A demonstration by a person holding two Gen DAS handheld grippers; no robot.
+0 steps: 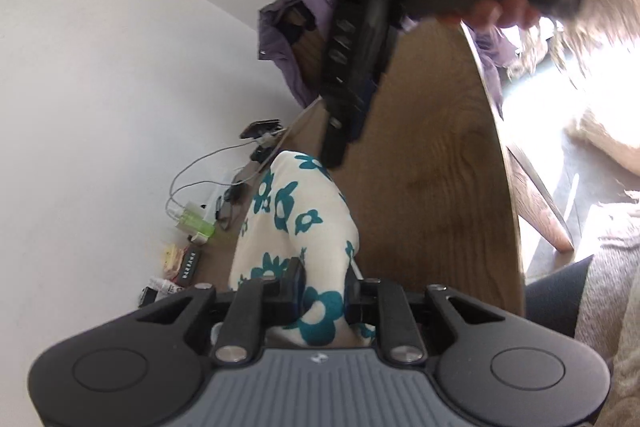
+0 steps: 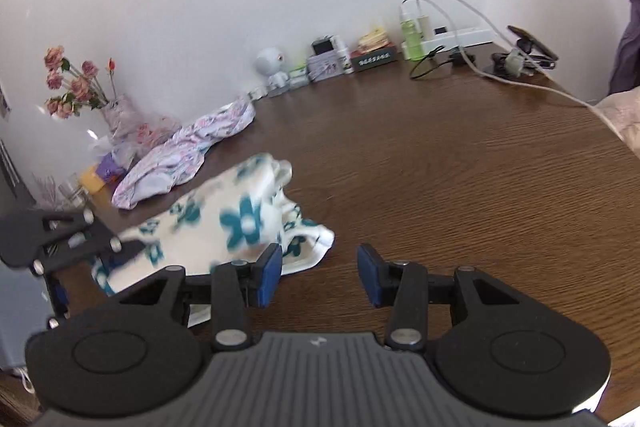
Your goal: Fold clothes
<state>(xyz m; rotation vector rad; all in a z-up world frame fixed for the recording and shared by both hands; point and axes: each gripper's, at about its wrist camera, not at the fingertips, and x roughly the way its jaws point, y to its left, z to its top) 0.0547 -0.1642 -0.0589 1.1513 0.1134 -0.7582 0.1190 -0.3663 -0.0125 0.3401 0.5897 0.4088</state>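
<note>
A white garment with teal flowers lies bunched on the brown wooden table. My left gripper is shut on one end of it, cloth pinched between the fingers. In the right wrist view the same garment is blurred at the left, with the left gripper gripping its near-left end. My right gripper is open, blue pads apart, with only bare table between them, just right of the cloth. The left wrist view shows the right gripper held by a hand above the garment's far end.
A pale purple patterned garment lies crumpled at the back left beside a vase of pink flowers. A power strip with cables, a phone stand and small items line the wall. A purple jacket hangs beyond the table.
</note>
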